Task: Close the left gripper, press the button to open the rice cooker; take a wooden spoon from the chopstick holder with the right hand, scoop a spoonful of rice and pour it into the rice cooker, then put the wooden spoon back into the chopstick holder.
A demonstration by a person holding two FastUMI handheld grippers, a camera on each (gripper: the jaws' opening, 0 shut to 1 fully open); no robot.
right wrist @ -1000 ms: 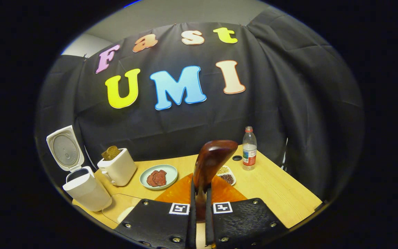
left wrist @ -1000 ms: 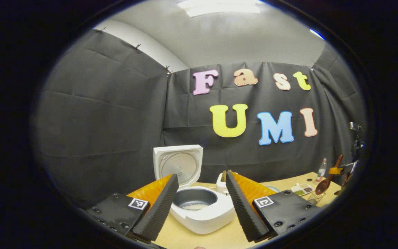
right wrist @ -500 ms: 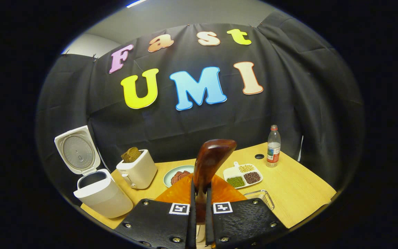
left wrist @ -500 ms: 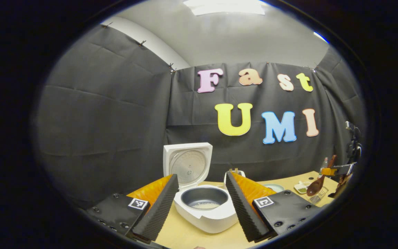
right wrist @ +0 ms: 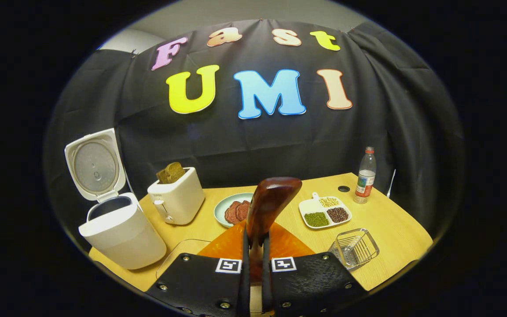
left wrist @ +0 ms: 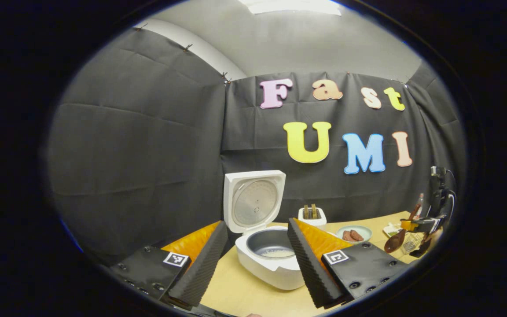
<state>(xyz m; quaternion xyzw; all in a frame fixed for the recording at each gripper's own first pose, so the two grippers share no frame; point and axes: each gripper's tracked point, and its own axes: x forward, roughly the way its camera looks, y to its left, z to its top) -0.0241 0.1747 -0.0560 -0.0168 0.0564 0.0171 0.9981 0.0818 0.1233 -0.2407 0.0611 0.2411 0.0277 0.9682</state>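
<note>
Right gripper [right wrist: 253, 264] jaws clamped on the wooden spoon [right wrist: 271, 202]; left gripper [left wrist: 258, 259] jaws wide open, rice cooker [left wrist: 271, 259] at 12 o'clock, lid up.

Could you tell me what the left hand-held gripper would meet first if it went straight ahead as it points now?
Probably the open rice cooker, which sits between the left hand-held gripper's spread fingers; depth is uncertain.

black cloth walls [left wrist: 139, 145], wooden table [right wrist: 394, 229], ceiling light [left wrist: 293, 5]
</note>
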